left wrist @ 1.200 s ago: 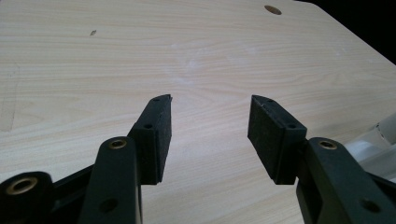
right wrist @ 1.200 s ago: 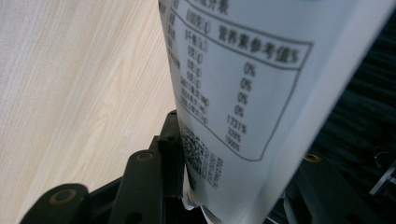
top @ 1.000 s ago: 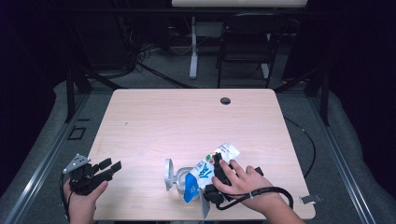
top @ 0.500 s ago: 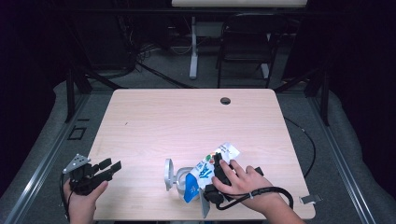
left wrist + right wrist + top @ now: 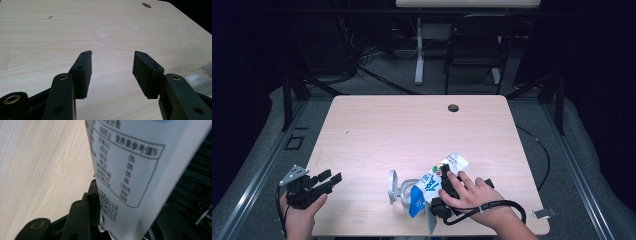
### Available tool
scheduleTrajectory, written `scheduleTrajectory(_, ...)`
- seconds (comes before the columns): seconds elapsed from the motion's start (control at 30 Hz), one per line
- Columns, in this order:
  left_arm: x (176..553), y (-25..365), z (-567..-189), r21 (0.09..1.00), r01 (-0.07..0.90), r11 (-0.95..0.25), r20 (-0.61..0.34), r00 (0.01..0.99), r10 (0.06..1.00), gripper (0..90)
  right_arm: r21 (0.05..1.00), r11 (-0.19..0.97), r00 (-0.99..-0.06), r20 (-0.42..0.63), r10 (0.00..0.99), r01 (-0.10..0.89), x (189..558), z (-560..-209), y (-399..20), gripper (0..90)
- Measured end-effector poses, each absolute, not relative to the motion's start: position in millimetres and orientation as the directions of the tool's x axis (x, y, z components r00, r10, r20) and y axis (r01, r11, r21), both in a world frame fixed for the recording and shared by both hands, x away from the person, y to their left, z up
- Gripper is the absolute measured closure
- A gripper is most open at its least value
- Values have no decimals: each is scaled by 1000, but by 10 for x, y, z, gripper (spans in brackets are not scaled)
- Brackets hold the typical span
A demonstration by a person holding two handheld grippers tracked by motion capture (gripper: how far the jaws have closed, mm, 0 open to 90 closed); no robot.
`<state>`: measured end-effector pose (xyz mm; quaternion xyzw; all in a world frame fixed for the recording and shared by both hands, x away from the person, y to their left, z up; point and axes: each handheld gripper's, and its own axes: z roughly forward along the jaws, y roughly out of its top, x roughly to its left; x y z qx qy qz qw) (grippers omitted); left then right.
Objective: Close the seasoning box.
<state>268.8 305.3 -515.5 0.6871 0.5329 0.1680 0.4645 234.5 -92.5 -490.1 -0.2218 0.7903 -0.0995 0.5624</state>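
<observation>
A white and blue printed pouch [image 5: 430, 184] hangs tilted, its lower blue end over a small metal pot [image 5: 402, 194] near the table's front edge. A round lid [image 5: 391, 186] stands on edge at the pot's left. My right gripper [image 5: 444, 179] is shut on the pouch's upper part, and its jaws have just been closing further on it. In the right gripper view the pouch's label [image 5: 125, 167] runs down between the jaws and hides the right one. My left gripper [image 5: 329, 179] rests open at the table's front left corner, with nothing between its pads [image 5: 86, 72].
The wooden table [image 5: 412, 130] has a round cable hole [image 5: 453, 107] near its far edge. A black cable [image 5: 539, 150] hangs off the right side. A chair and desk legs stand on the dark floor beyond the table.
</observation>
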Motion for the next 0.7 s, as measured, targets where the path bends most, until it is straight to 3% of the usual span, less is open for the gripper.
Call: scheduleTrajectory(0.7,2688,3053,-5154,818,575,2,-265,374,889,501,-407,881,-267,-845,-463,-240,2339,-4899,-919,662)
